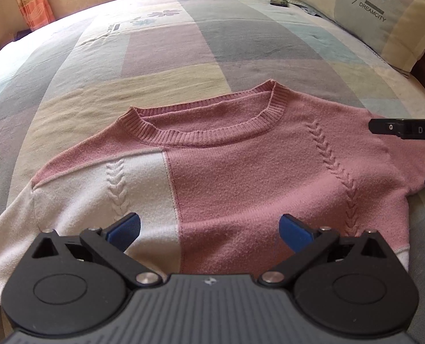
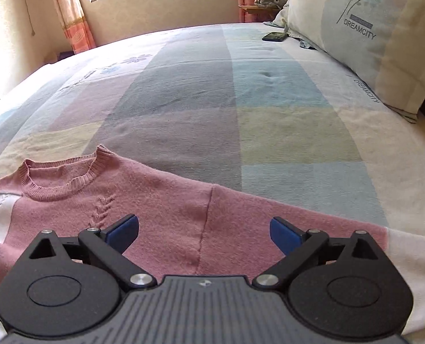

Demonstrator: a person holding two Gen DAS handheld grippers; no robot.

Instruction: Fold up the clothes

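A pink and white knit sweater point(image 1: 226, 172) lies face up on the bed, its ribbed collar point(image 1: 209, 114) pointing away from me. My left gripper point(image 1: 209, 229) hovers open over the chest, where the white panel meets the pink one, with nothing between its blue pads. In the right wrist view the same sweater point(image 2: 161, 215) spreads to the right, and its pink sleeve ends in a white cuff point(image 2: 413, 258). My right gripper point(image 2: 204, 232) stands open above the shoulder seam, holding nothing. Part of the right gripper's black body point(image 1: 404, 128) shows at the right edge of the left wrist view.
The bed point(image 2: 241, 100) carries a pastel patchwork cover, wide and flat beyond the sweater. A large pillow point(image 2: 364, 34) marked DREAMCITY lies at the far right, with a small dark flat object point(image 2: 274, 37) beside it. A window and orange curtains point(image 2: 69, 5) stand behind the bed.
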